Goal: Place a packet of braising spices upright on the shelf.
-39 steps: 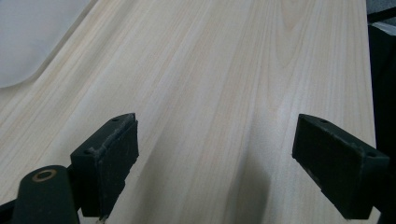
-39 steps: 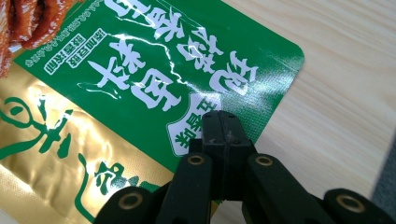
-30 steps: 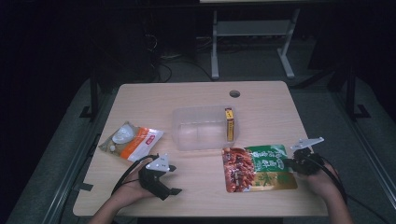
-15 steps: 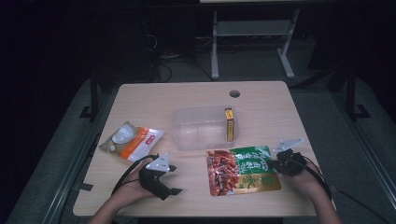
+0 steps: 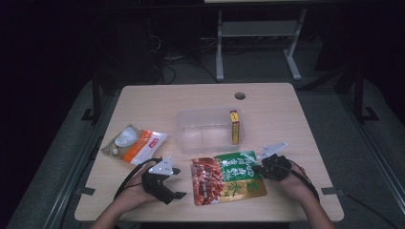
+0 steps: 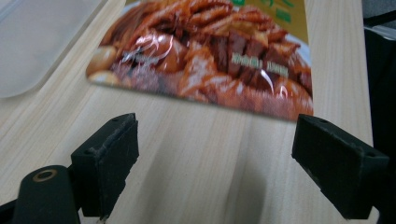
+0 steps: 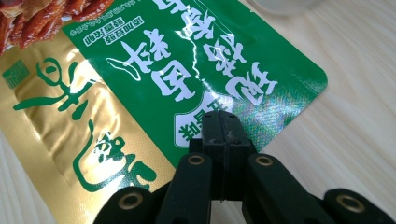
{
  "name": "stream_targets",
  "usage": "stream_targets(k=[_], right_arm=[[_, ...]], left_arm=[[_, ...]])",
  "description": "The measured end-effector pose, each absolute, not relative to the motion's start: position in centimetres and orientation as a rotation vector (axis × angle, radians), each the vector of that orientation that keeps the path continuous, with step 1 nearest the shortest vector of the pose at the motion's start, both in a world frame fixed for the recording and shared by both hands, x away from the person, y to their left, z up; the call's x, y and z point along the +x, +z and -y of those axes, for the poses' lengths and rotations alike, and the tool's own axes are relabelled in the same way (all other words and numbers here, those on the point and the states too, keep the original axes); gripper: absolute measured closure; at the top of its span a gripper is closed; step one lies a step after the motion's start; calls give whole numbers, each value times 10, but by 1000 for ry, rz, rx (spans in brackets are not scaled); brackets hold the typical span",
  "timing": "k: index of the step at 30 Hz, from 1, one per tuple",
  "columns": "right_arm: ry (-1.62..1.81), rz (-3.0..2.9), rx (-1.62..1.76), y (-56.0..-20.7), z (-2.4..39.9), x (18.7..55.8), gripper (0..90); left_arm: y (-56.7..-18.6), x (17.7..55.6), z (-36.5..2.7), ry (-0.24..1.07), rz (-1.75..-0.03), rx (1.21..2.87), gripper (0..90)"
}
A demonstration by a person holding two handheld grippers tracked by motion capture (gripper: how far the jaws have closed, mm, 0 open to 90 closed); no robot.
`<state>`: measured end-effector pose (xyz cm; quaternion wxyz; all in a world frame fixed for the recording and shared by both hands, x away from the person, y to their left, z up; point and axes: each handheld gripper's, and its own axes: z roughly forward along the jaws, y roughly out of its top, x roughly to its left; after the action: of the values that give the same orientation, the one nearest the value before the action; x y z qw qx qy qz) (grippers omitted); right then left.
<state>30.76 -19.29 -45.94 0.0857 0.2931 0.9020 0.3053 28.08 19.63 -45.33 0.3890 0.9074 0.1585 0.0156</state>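
Tabletop [image 5: 296, 114]: pouch [image 5: 228, 177] in right gripper [image 5: 260, 168]

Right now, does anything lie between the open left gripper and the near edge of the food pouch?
No. Bare table separates the left gripper from the food pouch; nothing visible lies in that gap. The clear container sits off to the side.

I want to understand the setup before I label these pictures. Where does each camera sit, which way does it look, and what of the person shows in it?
High view: above the person's side, looking forward and down on the table; both forearms enter from the bottom.
Left gripper view: on the left gripper, looking along open jaws at the snack pouch.
Right gripper view: on the right gripper, jaws shut over the pouch's green end.
Shared: all three views show the snack pouch.
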Motion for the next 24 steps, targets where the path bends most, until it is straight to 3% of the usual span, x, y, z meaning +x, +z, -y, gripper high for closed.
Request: stream_targets(k=[20, 24], right_arm=[[980, -2757, 651, -462, 128, 306, 900], [1029, -2722, 696, -458, 133, 305, 762]], left_arm=[[-449, 289, -202, 69, -398, 2306, 139], [-447, 294, -201, 74, -388, 2309, 137]])
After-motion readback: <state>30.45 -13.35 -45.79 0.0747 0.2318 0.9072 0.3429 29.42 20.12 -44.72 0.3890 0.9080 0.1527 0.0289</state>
